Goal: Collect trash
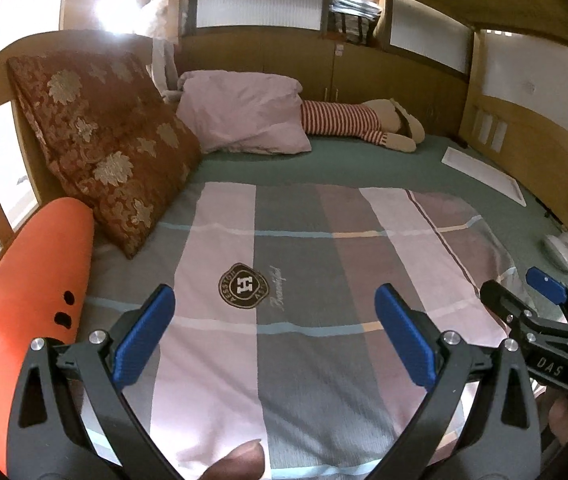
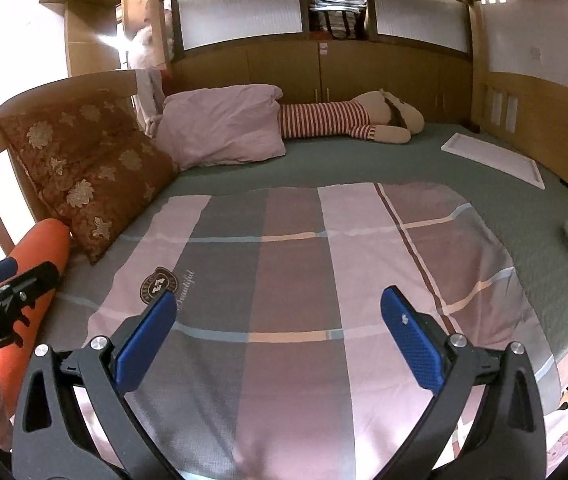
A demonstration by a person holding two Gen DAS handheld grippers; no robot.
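Plaid quilt covers the near bed; no trash shows on it, so collecting has not visibly begun. Far left lie the patterned cushion and pink pillow, far right a white tray. Left gripper and right gripper hover, 2 jaws each spread, empty.

matt checked cloth quilt, brocade cushion, ribbed blue plastic fingers, wooden headboard

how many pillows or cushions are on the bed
3: a red floral cushion propped at the left rail, a pink pillow at the far end beside it, and an orange bolster nearest on the left. Others may be hidden.
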